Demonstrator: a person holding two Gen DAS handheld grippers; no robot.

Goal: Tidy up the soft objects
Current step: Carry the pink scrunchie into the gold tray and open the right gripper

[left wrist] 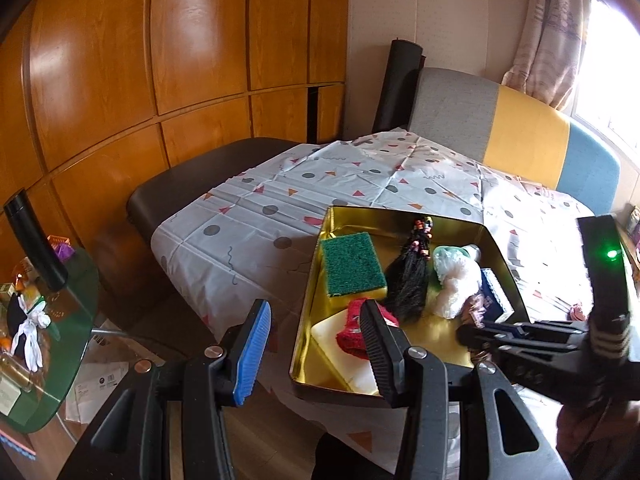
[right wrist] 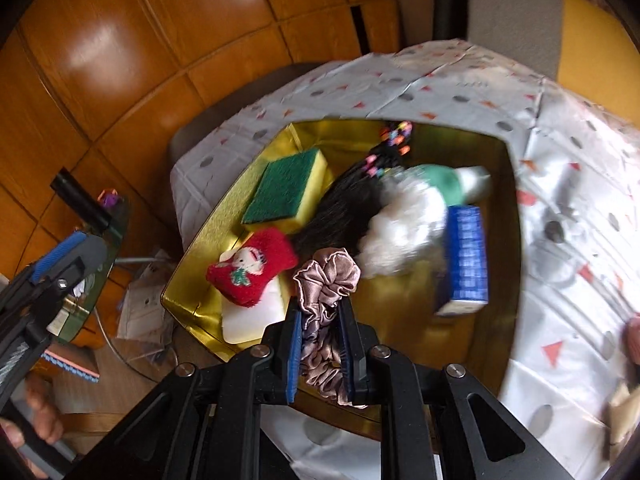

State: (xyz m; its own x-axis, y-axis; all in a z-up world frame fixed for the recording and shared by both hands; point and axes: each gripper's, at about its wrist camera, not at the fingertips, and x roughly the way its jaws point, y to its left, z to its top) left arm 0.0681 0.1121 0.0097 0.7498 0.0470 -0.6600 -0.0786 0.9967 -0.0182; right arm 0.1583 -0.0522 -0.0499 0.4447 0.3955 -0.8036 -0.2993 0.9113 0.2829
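Scrunchie: your right gripper has its blue-padded jaws closed on the dusty-pink satin scrunchie, which bunches up beyond the fingertips
Position: you hold the scrunchie over the near half of the gold rectangular metal tin, above its bare gold floor
Left gripper: your left gripper hangs with jaws wide apart and nothing between them, at the tin's near left corner; one finger overlaps the rim, the other is outside it
Beside the scrunchie: red fuzzy Christmas stocking lying on a white flat foam block, just to the left
Further in: green-topped yellow sponge, black hair tuft with coloured beads, white fluffy ball, pale green and white soft lump
Right side of tin: blue patterned box, tilted, blurred
Under the tin: grey tablecloth with triangles and dots
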